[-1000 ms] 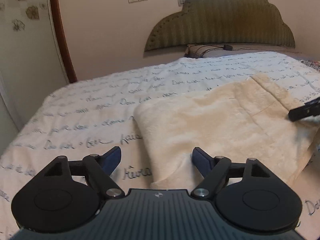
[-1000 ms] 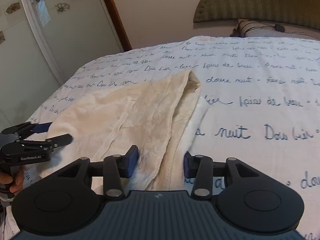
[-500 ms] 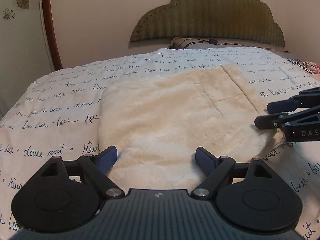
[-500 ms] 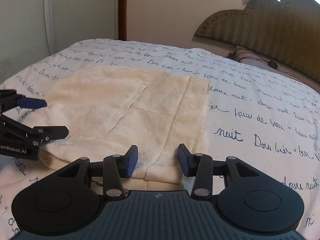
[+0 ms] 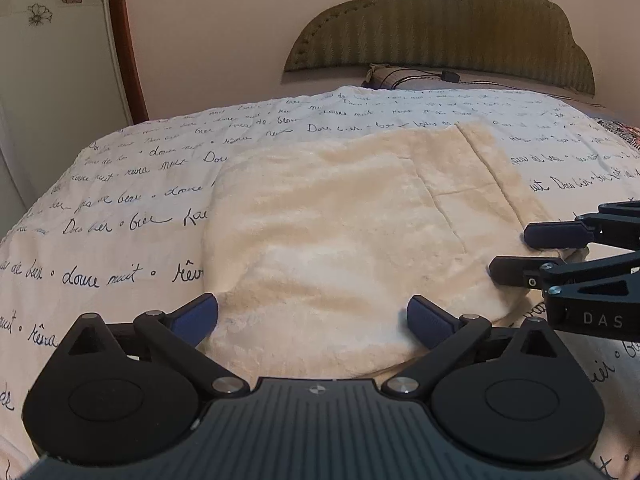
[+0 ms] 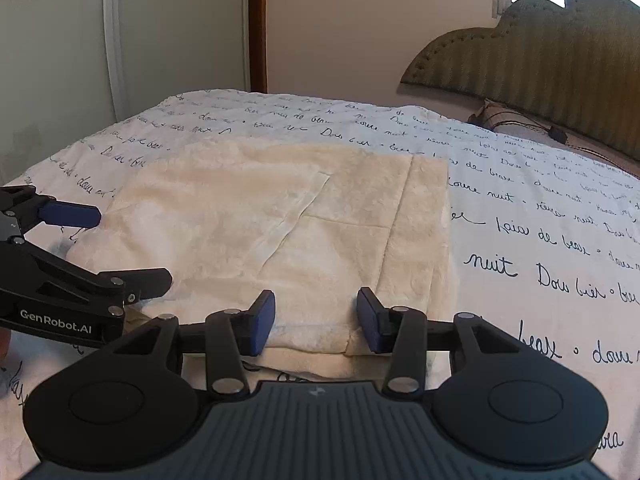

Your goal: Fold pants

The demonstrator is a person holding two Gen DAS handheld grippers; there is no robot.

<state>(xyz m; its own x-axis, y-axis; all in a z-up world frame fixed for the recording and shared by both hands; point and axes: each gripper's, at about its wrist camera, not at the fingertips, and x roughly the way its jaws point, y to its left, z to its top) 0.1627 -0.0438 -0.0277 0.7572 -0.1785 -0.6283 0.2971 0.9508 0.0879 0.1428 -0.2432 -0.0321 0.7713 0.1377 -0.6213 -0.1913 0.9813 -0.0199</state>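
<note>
The left gripper (image 5: 312, 312) and the right gripper (image 6: 316, 320) both stand released, jaws spread at the near edge of the pants (image 5: 340, 232). The pants are cream, fleecy, folded flat on the script-printed bedspread (image 6: 540, 240). Beyond stand a green headboard (image 5: 440, 24) and a cream wall (image 5: 208, 28).

We see cream fleece pants (image 6: 280, 220) lying folded flat on the script-printed bedspread (image 6: 540, 240), centre frame. Our right gripper (image 6: 316, 320), bottom centre, jaws apart at the near hem. Left gripper (image 6: 100, 248) at left edge, jaws apart at the pants' left edge. Green headboard (image 6: 540, 60), upper right.
</note>
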